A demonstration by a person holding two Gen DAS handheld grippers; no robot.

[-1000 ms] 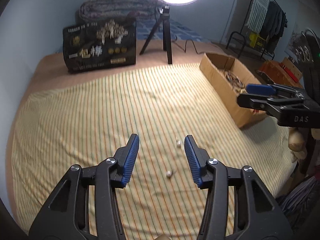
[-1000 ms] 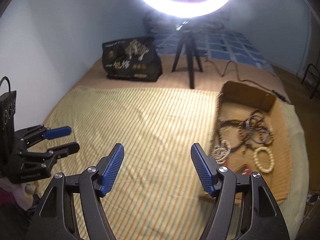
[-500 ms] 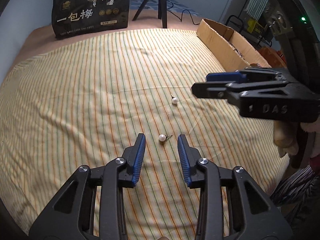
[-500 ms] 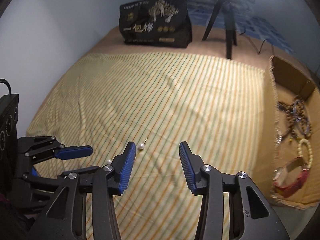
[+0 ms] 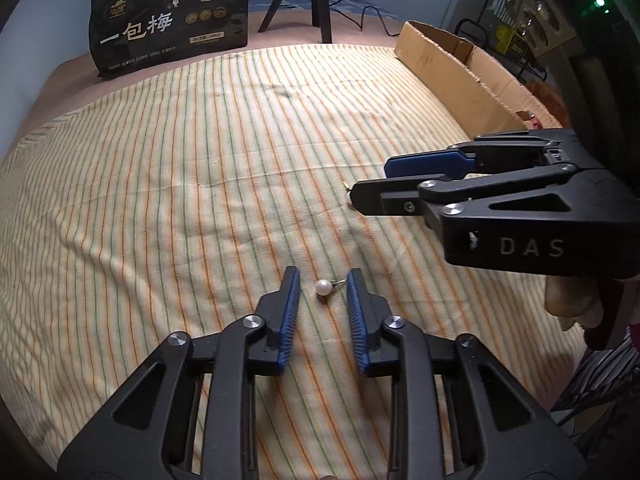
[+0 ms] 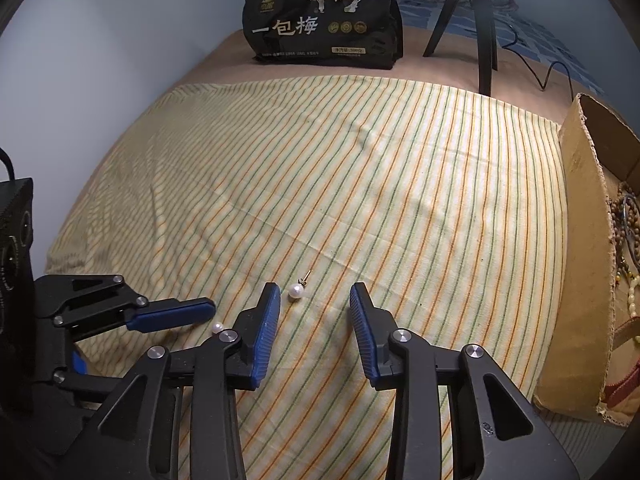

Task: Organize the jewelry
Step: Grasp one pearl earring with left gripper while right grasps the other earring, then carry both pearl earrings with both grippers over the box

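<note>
Two pearl stud earrings lie on the striped cloth. One pearl earring (image 5: 323,288) lies between the tips of my open left gripper (image 5: 322,280), not clamped. The other pearl earring (image 6: 297,290) lies just right of the left fingertip of my open right gripper (image 6: 314,294). In the left wrist view my right gripper (image 5: 370,182) hangs over that second earring and hides most of it. In the right wrist view my left gripper (image 6: 208,316) is at the lower left, with its pearl (image 6: 217,327) showing beside it.
An open cardboard box (image 6: 584,216) with bead bracelets and necklaces stands at the cloth's right edge; it also shows in the left wrist view (image 5: 448,72). A black snack bag (image 6: 324,16) and a black tripod (image 6: 484,28) stand at the back.
Both grippers have come down and forward toward the cloth. Each now has a pearl earring at its fingertips. Both pairs of jaws have narrowed over the second but stay open.
</note>
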